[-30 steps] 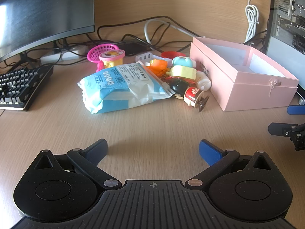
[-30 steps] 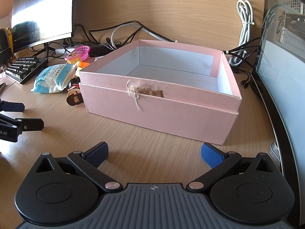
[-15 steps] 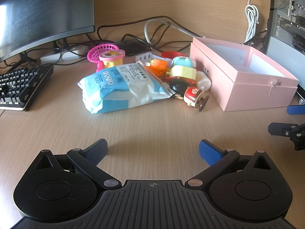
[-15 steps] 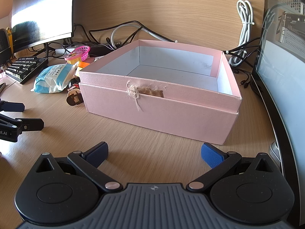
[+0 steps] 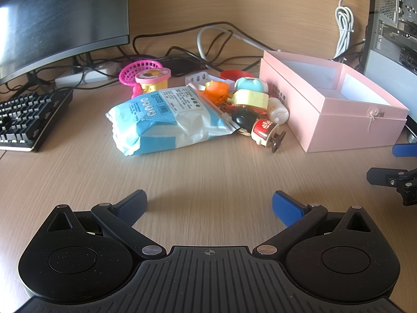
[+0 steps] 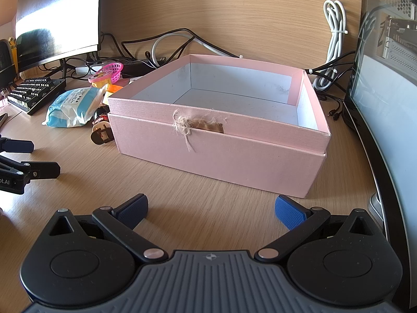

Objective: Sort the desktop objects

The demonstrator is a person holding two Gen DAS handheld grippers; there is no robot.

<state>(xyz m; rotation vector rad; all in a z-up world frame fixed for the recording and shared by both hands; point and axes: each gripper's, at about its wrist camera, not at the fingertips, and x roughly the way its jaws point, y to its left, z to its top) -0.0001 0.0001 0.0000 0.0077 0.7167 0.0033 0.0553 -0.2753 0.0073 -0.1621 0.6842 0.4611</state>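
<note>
A pile of small things lies mid-desk: a blue-and-white wipes pack (image 5: pixel 166 118), a red-and-black doll toy (image 5: pixel 260 127), a yellow case (image 5: pixel 251 99), an orange toy (image 5: pixel 217 90), a pink basket (image 5: pixel 139 71) and a pink-lidded cup (image 5: pixel 152 78). An open, empty pink box (image 5: pixel 336 120) stands right of the pile; in the right wrist view it (image 6: pixel 221 143) is straight ahead. My left gripper (image 5: pixel 208 204) is open and empty, short of the pile. My right gripper (image 6: pixel 211 208) is open and empty before the box.
A keyboard (image 5: pixel 26 120) and monitor (image 5: pixel 57 20) are at the left. Cables (image 5: pixel 208 41) run along the back wall. A PC case (image 5: pixel 393 26) stands at the right; a second screen (image 6: pixel 385 120) edges the right side.
</note>
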